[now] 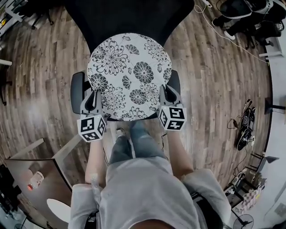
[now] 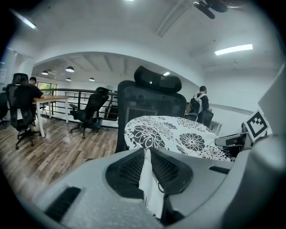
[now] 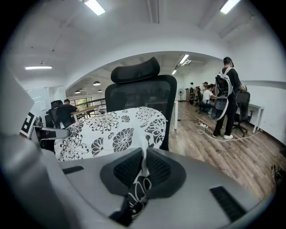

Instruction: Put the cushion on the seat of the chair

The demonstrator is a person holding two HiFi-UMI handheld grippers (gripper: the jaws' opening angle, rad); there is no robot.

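Note:
A white cushion (image 1: 129, 74) printed with black flowers hangs level over the seat of a black office chair (image 1: 129, 13). My left gripper (image 1: 95, 102) is shut on the cushion's near left edge, and the fabric (image 2: 147, 179) is pinched between its jaws. My right gripper (image 1: 168, 96) is shut on the near right edge, with a fold of cloth (image 3: 138, 188) between its pads. In both gripper views the cushion (image 2: 172, 136) (image 3: 111, 132) spreads out ahead of the jaws, in front of the chair's mesh back and headrest (image 3: 136, 69). The seat itself is hidden under the cushion.
The chair's armrests (image 1: 77, 91) stick out on either side of the cushion. A desk corner (image 1: 35, 172) sits at the lower left. Cables and gear (image 1: 246, 129) lie on the wood floor at the right. People and other chairs (image 3: 225, 96) are farther off.

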